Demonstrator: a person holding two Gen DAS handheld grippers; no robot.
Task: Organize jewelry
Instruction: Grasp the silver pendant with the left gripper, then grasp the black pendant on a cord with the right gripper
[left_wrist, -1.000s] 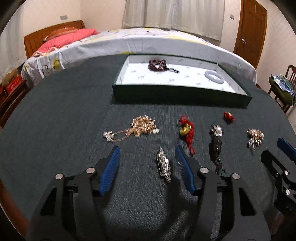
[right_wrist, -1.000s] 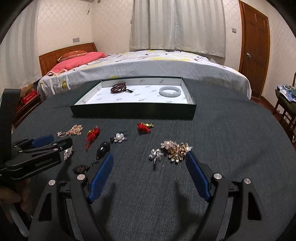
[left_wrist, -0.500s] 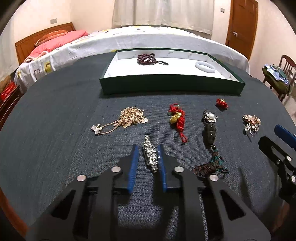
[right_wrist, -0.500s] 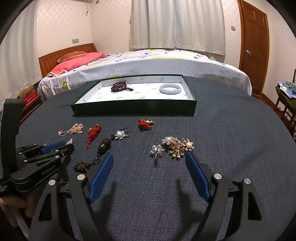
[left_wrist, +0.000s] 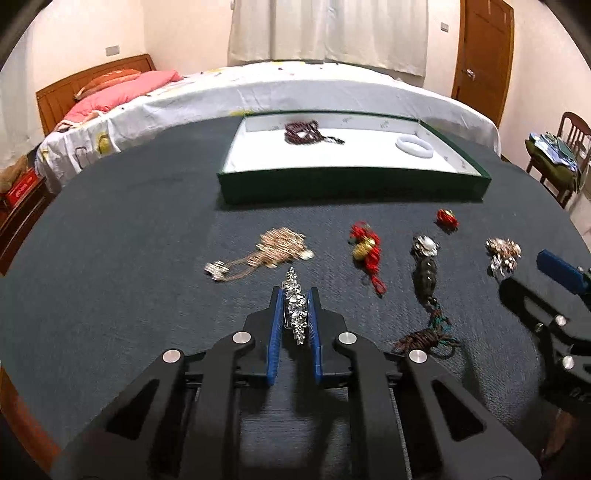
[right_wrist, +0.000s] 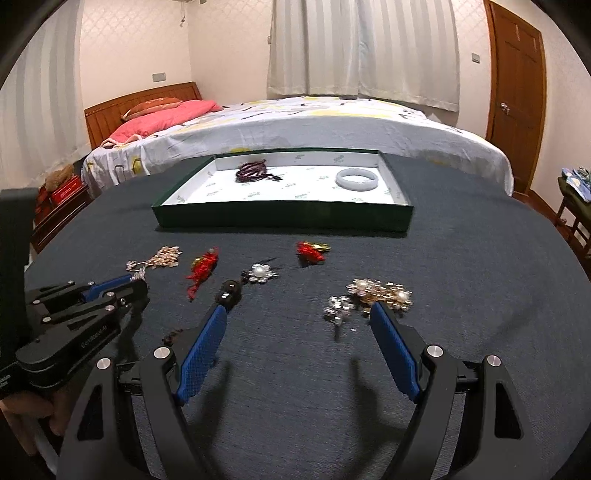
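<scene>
My left gripper (left_wrist: 294, 295) is shut on a long silver rhinestone clip (left_wrist: 294, 305), held between its blue pads above the dark cloth. It shows at the left of the right wrist view (right_wrist: 125, 284). My right gripper (right_wrist: 297, 321) is open and empty, low over the cloth; its right pad is close to a gold and pearl brooch (right_wrist: 380, 291) and a small silver piece (right_wrist: 338, 308). The green tray (left_wrist: 354, 182) (right_wrist: 284, 216) with a white lining holds a dark bead bracelet (left_wrist: 303, 131) and a white bangle (left_wrist: 413, 144).
On the cloth lie a gold chain necklace (left_wrist: 273, 247), a red tassel charm (left_wrist: 365, 247), a small red charm (left_wrist: 447, 218), and a dark pendant with a pearl flower (left_wrist: 424, 266) and cord (left_wrist: 424, 338). A bed stands behind the table, a chair at far right.
My left gripper closed on the silver clip and lifted it slightly off the cloth. My right gripper stayed open and moved forward toward the gold and pearl brooch.
</scene>
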